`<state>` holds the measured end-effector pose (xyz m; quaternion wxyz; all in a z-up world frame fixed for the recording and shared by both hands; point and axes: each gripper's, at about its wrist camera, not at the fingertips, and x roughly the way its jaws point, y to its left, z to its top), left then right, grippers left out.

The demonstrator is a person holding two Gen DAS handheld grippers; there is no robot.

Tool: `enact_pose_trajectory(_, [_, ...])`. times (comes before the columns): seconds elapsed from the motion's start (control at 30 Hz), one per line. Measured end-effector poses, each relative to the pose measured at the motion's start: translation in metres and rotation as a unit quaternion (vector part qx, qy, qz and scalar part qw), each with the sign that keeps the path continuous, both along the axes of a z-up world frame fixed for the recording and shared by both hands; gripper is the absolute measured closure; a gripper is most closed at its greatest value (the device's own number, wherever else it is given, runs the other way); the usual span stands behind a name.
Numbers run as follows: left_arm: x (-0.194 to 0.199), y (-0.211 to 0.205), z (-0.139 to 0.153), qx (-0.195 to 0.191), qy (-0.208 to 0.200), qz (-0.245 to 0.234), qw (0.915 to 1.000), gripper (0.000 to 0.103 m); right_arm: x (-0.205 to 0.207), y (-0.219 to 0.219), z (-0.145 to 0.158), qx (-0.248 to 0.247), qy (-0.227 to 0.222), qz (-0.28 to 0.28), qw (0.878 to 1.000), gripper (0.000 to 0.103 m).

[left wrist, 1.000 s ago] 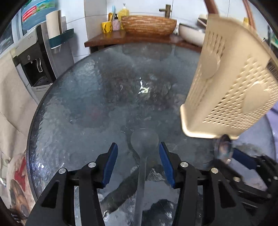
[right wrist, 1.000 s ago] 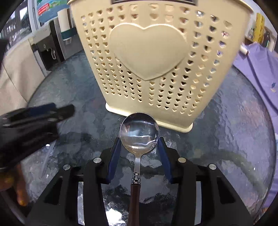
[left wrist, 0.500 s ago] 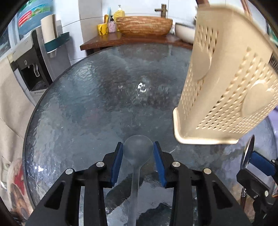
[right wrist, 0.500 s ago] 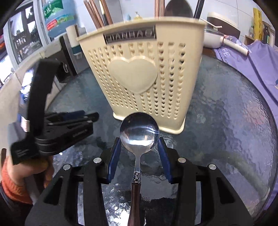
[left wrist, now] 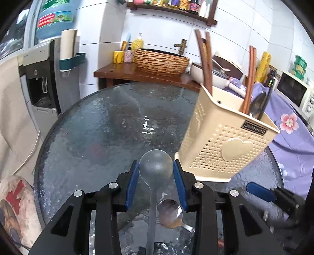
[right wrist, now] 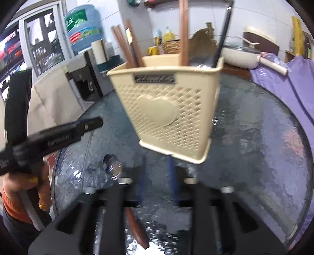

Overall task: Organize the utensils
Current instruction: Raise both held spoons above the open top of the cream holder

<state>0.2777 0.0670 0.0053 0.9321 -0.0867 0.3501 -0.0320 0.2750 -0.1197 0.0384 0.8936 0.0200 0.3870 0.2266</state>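
Round tabletop of bumpy, pebbled dark glass (left wrist: 94, 125), glossy with little glare spots. Sitting on it toward the right: a cream plastic utensil caddy (left wrist: 225, 145), squarish and tapering to the base, walls punched with rows of tiny holes, a smooth raised heart on the front. Small dark nameplate under the rim, lettering too blurred to read. Brown wooden chopsticks (left wrist: 205, 60) sticking up out of it, leaning a bit.

Left gripper (left wrist: 156, 176): black frame, blue pads (left wrist: 131, 182), jaws partway closed and clamped on a translucent frosted plastic spoon (left wrist: 155, 172). Round bowl pinched right between the pads, lifted off the glass, long axis running straight along the fingers, bowl pointing away from the camera toward the table middle, handle trailing back under the gripper.

Right gripper (right wrist: 156, 176): jaws opening, nothing between the pads, pretty motion-blurred. Just below it on the glass, a shiny steel spoon with a dark reddish wooden handle (right wrist: 135, 221), bowl up-left of the pads, handle slanting back toward the camera. Same spoon in the left wrist view, bowl lying under the right finger.

Blue water-cooler jug (left wrist: 55, 18) in the background, red and green label, text unreadable.
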Motion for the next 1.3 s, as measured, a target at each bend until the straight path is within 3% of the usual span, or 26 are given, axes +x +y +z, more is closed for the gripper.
enact_pose_trajectory(0.13, [-0.004,0.013,0.006,-0.016,-0.006,0.013,0.9998,0.068,0.001,0.033,-0.014,-0.023,0.007,0.056,0.998,0.040])
enact_pose_trajectory(0.2, [-0.007,0.019,0.010,-0.021,-0.009,0.020,0.9996,0.068,0.001,0.056,-0.026,-0.039,0.023,0.123,0.991,0.040])
enact_pose_trajectory(0.3, [-0.009,0.026,0.014,-0.029,-0.016,0.027,0.9991,0.068,0.003,0.079,-0.038,-0.079,0.019,0.159,0.984,0.040])
enact_pose_trajectory(0.43, [-0.011,0.034,0.018,-0.040,-0.020,0.030,0.9985,0.068,0.015,0.095,-0.051,-0.104,0.040,0.171,0.979,0.041])
enact_pose_trajectory(0.5, [-0.012,0.037,0.020,-0.040,-0.022,0.032,0.9985,0.068,0.020,0.102,-0.055,-0.125,0.040,0.169,0.977,0.050])
enact_pose_trajectory(0.57, [-0.013,0.039,0.020,-0.044,-0.023,0.032,0.9983,0.068,0.021,0.107,-0.056,-0.131,0.032,0.177,0.975,0.052])
enact_pose_trajectory(0.9, [-0.014,0.042,0.018,-0.047,-0.021,0.033,0.9981,0.068,0.020,0.104,-0.051,-0.110,0.031,0.158,0.981,0.056])
enact_pose_trajectory(1.3, [-0.035,0.013,0.039,-0.050,-0.058,-0.007,0.9970,0.068,-0.011,0.032,0.023,-0.002,-0.034,0.079,0.996,0.055])
